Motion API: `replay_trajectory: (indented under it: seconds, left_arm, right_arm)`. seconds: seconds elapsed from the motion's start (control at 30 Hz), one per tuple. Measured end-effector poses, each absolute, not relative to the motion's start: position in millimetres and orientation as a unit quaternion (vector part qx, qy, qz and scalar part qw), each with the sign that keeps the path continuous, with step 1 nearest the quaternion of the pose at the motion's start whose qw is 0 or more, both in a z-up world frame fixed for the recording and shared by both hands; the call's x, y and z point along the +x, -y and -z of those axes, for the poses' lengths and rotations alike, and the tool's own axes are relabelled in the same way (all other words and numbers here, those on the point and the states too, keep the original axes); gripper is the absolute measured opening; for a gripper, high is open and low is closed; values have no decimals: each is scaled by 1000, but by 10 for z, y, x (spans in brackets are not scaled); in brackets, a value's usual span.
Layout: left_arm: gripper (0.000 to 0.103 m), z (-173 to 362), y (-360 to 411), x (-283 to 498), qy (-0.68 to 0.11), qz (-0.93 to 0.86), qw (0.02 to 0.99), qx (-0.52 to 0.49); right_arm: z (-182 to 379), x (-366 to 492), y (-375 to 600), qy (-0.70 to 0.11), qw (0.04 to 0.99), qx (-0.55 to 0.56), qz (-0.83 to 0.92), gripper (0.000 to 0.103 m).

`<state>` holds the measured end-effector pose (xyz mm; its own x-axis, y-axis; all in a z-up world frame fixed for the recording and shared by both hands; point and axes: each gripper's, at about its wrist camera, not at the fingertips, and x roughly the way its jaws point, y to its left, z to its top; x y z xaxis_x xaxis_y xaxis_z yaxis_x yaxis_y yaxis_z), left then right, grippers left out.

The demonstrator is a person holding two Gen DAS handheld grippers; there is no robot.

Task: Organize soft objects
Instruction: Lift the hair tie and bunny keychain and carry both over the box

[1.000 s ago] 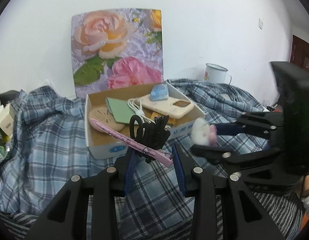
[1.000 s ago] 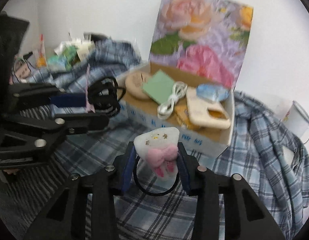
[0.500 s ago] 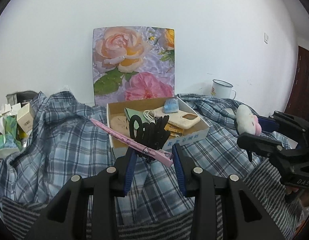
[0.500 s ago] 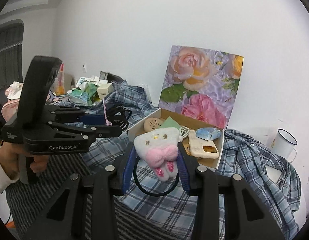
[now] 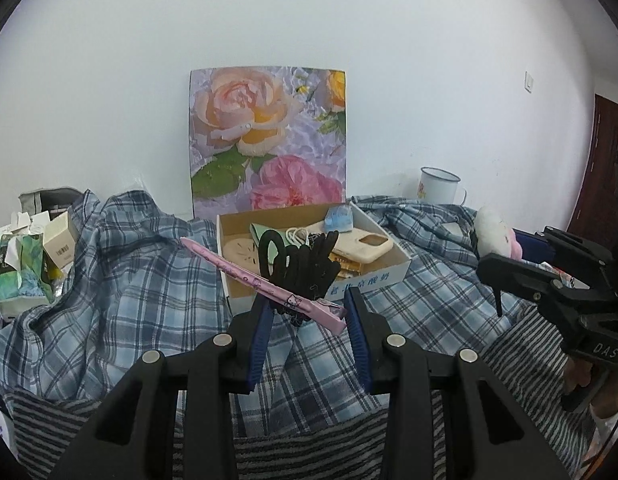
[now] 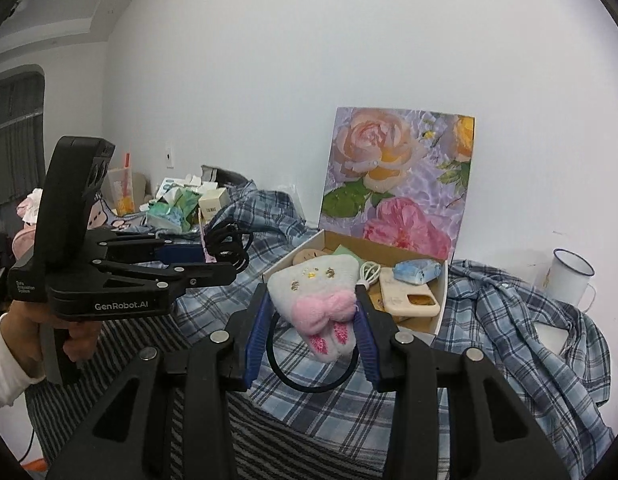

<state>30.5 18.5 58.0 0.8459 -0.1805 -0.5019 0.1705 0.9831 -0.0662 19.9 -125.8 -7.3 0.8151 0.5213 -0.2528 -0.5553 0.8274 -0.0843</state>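
A white plush hair tie with a pink bow is clamped between the right gripper jaws, its black loop hanging below them. The left gripper jaws grip a bundle of black hair ties and a pink clip. Beyond both jaws, an open cardboard box sits on plaid cloth.
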Motion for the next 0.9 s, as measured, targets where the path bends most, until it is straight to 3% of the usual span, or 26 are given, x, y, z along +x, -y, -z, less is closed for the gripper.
replay_trajectory:
  seconds: [0.9]
  left_arm:
    - [38,-1617,-188,476,-181,100,978,-9]
  right_arm:
    - [-1122,28,1297,11,959,-51,-279,40]
